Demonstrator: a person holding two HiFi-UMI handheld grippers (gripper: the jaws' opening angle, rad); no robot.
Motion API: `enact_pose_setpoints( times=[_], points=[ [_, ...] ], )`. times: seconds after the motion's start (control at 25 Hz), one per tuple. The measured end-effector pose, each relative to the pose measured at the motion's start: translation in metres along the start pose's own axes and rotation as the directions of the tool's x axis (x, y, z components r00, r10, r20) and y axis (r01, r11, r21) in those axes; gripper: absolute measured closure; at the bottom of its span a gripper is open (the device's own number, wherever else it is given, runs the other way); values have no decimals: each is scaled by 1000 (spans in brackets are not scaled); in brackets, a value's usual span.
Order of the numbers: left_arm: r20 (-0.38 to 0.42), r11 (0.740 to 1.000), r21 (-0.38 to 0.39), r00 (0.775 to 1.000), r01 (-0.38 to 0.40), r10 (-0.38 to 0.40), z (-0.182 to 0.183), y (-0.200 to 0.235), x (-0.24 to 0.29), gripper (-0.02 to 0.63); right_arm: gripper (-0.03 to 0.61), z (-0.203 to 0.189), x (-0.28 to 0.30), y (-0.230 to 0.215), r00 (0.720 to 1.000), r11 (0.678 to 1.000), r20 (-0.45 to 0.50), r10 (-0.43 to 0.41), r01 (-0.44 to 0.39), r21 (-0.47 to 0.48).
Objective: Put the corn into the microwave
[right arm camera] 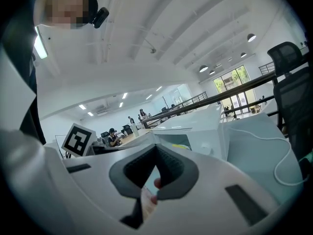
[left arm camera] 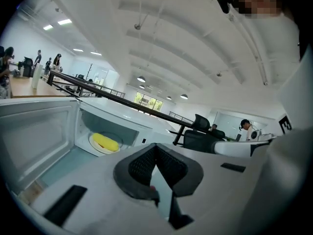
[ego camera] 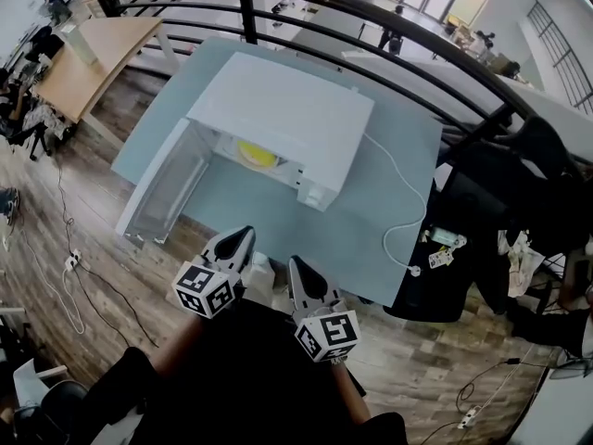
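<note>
Left tongs (ego camera: 243, 235) shut, right tongs (ego camera: 297, 265) shut, parallel

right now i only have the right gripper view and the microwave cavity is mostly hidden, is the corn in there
Observer: Yes. The left gripper view shows the corn lying on a white plate inside the microwave.
Operator: is the door shut yet
Observer: No. In the head view the door stands wide open, swung out to the left of the cavity.
Operator: left gripper holding anything
Observer: No. The left gripper has its jaws together with nothing between them.
</note>
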State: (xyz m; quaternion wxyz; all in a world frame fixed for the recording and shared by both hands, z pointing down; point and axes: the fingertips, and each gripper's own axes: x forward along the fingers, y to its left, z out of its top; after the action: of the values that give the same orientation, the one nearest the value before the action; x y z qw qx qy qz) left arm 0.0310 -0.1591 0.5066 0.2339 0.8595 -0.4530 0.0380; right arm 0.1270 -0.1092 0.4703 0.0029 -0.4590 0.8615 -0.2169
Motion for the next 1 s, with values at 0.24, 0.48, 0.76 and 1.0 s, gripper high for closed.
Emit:
enact_pose_setpoints(
  times=[0.24,0.48,0.76,1.0],
  points=[
    [39,1000,10,999,18,-18,1,-24,-25,611,569,-1,-23,8,1000,1000,16,3,-3,-22],
    [85,1000,2,996,29,-29,3,-36,-47,611,569,7,-37,12,998,999,65,2,2,-50],
    [120,1000,25,993,-6,3,4,-40,-69,612,571,10,-44,18,996,997,91,19,-13,-71],
    [134,999,40,991,-12,7,0,-53,-80,612,569,14,-51,29,993,994,108,57,-46,-100]
  ],
)
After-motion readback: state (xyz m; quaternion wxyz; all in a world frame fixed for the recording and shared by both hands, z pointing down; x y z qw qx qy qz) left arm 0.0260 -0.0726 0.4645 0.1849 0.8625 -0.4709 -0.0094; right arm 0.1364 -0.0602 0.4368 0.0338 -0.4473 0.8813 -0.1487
